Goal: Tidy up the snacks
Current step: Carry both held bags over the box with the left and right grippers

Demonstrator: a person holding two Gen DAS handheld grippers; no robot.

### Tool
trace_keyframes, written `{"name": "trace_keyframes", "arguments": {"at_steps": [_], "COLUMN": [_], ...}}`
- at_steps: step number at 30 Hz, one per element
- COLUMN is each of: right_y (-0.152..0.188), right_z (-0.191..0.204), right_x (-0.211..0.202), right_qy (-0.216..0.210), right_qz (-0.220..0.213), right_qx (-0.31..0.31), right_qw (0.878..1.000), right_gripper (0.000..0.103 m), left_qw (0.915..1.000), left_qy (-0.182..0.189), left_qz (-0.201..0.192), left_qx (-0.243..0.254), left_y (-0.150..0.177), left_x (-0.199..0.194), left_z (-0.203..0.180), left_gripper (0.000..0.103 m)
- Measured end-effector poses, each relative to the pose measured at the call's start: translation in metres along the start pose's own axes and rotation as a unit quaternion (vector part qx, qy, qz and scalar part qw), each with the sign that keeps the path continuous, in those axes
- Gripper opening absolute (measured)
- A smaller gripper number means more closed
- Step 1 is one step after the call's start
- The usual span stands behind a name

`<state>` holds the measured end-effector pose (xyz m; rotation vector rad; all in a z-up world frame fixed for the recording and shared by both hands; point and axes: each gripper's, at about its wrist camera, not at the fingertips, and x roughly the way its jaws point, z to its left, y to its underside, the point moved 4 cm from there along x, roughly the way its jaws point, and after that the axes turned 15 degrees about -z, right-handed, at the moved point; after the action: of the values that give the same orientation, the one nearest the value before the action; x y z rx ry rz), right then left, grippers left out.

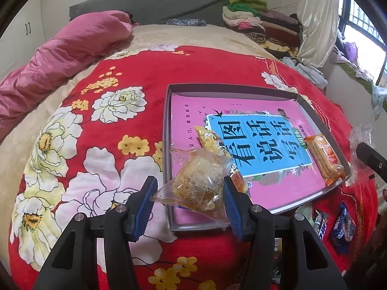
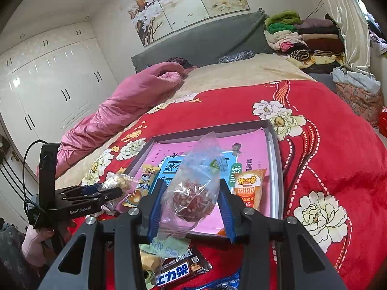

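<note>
The left tongs (image 1: 189, 193) are clamped on a clear bag with a golden-brown crumbly cake (image 1: 198, 183) over the near corner of the flat grey box (image 1: 167, 130) on the red flowery bed blanket (image 1: 96, 125), while the right tongs (image 2: 192, 201) squeeze a clear bag of dark red snack (image 2: 193, 193) above that box.

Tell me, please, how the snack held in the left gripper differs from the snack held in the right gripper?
The left gripper holds a golden-brown flaky pastry; the right gripper holds a dark red round snack. The pastry's wrapper is short and squarish, while the red snack's wrapper stands tall, its long clear end rising above the jaws. The pastry hangs over the near left corner of the tray; the red snack is over its near edge. Both are in clear plastic, clamped between blue pads.
</note>
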<state>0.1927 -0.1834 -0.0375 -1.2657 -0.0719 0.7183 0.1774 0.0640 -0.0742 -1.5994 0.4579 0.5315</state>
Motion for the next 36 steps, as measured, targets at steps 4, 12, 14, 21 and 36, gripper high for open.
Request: {"name": "trace_keyframes", "arguments": {"at_steps": [4,12,14,21,36], "right_y": [-0.001,-0.001,0.000,0.001,0.009], "right_z": [-0.001,-0.003,-0.004,-0.006,-0.011], "right_x": [0.002,0.008,0.010,0.016,0.040], "right_qy": [0.001,0.002,0.003,0.005,0.014], "right_qz": [0.000,0.003,0.003,0.007,0.042], "right_qx": [0.000,0.001,0.001,0.001,-0.001], "right_qw": [1.000,1.000,1.000,1.000,0.999], "right_gripper": [0.043,0.043,0.043,0.043,0.043], "left_qw": [1.0000,0.9999,0.9999,0.9997,0.9993], "left_qy": [0.005,0.012,0.016,0.024,0.036], "left_qz": [0.000,0.001,0.002,0.002,0.000], "left_qx": [0.002,0.004,0.003,0.005,0.006], "left_y": [0.000,0.000,0.001,0.000,0.000], "left_x": [0.001,0.003,0.003,0.004,0.005], "left_z": [-0.003,-0.009,-0.011,-0.016,-0.024], "left_gripper": [0.056,0.056,0.056,0.056,0.056]}}
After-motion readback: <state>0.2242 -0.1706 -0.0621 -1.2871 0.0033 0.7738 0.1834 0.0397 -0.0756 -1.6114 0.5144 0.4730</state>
